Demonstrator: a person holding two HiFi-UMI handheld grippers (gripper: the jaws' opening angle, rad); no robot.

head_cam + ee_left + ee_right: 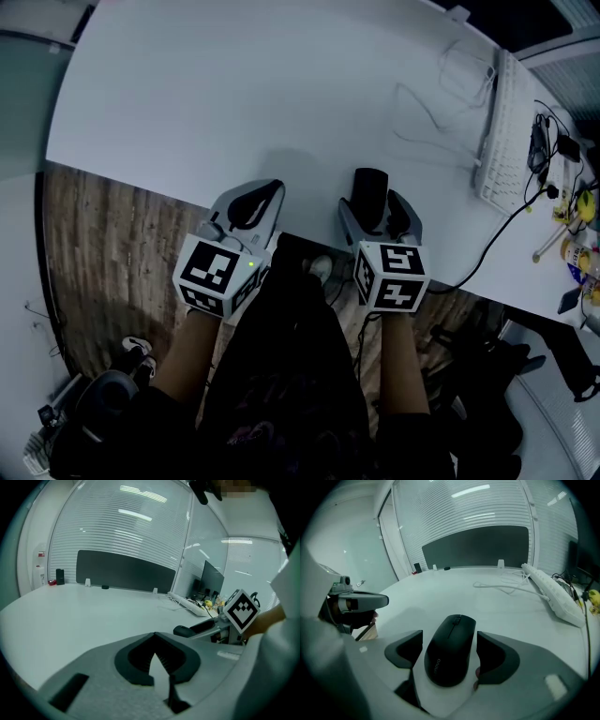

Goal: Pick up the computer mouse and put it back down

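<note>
The black computer mouse (369,190) (450,649) lies flat on the white table (234,94) near its front edge. My right gripper (372,204) (449,637) stands open around it, one jaw on each side, with a thin gap of table showing between each pad and the mouse. My left gripper (274,187) (155,634) is shut and empty, its tips meeting over the table edge to the left of the mouse. In the left gripper view the mouse (183,631) shows at the right between the right gripper's jaws.
A white keyboard (506,141) (555,592) lies at the table's far right, with white cables (431,103) beside it and small clutter (572,216) past it. A dark screen panel (478,545) stands at the table's back. Wood floor (103,253) shows below the front edge.
</note>
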